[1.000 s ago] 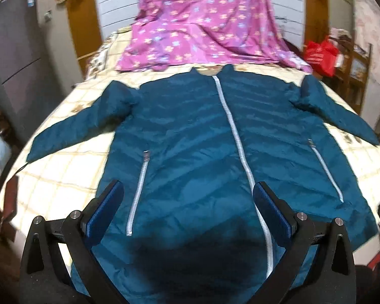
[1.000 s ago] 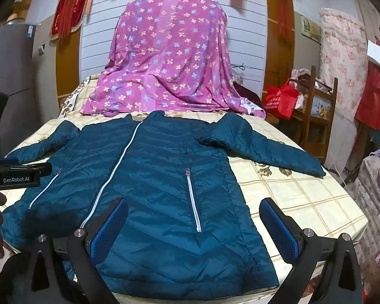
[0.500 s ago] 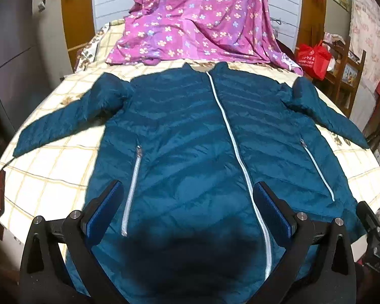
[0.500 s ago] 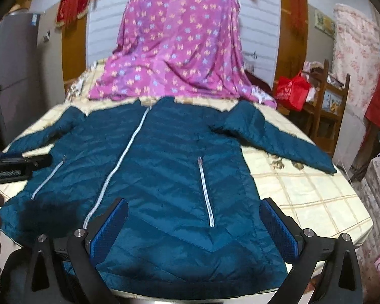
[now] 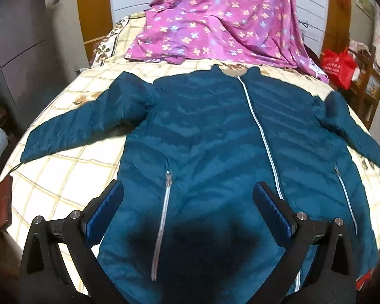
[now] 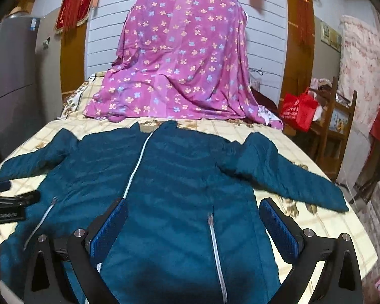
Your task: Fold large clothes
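A large teal puffer jacket (image 5: 215,131) lies flat and face up on the bed, zipped, both sleeves spread outward. It also shows in the right wrist view (image 6: 185,177). My left gripper (image 5: 187,202) is open and empty, hovering over the jacket's lower left front near the left pocket zip (image 5: 164,202). My right gripper (image 6: 193,217) is open and empty, above the lower right front around the right pocket zip (image 6: 214,240). The left gripper's body (image 6: 7,202) shows at the left edge of the right wrist view.
The bed has a cream checked sheet (image 5: 63,177). A purple flowered cloth (image 6: 185,63) drapes over something at the bed's head. A red bag (image 6: 299,111) and a wooden shelf (image 6: 339,131) stand to the right. A grey fridge (image 5: 12,38) stands left.
Both grippers have moved forward and lower over the jacket, so it looms larger. Both stay open and empty. The jacket has not moved.
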Available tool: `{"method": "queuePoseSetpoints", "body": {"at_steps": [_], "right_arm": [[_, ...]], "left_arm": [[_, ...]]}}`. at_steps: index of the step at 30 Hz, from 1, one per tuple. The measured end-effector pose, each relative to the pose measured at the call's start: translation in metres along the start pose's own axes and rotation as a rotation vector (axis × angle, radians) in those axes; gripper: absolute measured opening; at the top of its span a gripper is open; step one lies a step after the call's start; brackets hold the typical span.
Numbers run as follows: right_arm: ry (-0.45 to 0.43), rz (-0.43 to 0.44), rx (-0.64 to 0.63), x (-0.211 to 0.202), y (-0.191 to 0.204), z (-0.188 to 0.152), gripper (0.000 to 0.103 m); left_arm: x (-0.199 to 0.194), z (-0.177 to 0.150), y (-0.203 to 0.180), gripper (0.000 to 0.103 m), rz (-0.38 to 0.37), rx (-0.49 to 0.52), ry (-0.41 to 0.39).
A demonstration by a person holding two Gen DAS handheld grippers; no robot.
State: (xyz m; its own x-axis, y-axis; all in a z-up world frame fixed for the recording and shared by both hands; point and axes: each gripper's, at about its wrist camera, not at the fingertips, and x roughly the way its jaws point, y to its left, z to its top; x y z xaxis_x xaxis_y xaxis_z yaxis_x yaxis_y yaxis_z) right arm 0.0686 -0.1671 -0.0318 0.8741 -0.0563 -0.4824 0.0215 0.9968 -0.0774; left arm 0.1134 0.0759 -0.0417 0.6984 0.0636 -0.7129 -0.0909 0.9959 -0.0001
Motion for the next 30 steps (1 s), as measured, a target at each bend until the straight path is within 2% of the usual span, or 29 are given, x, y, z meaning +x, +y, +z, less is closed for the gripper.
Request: {"method": "queuePoseSetpoints", "body": {"at_steps": [4, 6, 8, 12, 19, 27, 30], "right_arm": [[-0.043, -0.037, -0.005, 0.021, -0.001, -0.023, 0.103], [0.048, -0.055, -0.010, 0.036, -0.002, -0.026, 0.103], [0.051, -0.047, 0.020, 0.038, -0.006, -0.027, 0.103], [0.059, -0.015, 0.029, 0.039, -0.007, -0.031, 0.103], [0.031, 0.011, 0.008, 0.035, -0.002, -0.033, 0.103], [0.045, 0.003, 0.023, 0.039, -0.007, -0.036, 0.103], [0.046, 0.004, 0.019, 0.040, -0.006, -0.035, 0.103]], "left_arm": [[0.010, 0.005, 0.005, 0.103, -0.018, -0.018, -0.003], [0.018, 0.003, 0.005, 0.103, -0.045, -0.027, 0.024], [0.026, 0.003, 0.002, 0.103, -0.028, -0.034, 0.039], [0.034, 0.002, -0.009, 0.103, 0.054, -0.011, 0.038], [0.022, 0.002, -0.024, 0.103, 0.050, 0.036, -0.009], [0.008, -0.001, -0.034, 0.103, 0.004, 0.064, -0.058], [0.005, -0.004, -0.038, 0.103, 0.025, 0.082, -0.066]]}}
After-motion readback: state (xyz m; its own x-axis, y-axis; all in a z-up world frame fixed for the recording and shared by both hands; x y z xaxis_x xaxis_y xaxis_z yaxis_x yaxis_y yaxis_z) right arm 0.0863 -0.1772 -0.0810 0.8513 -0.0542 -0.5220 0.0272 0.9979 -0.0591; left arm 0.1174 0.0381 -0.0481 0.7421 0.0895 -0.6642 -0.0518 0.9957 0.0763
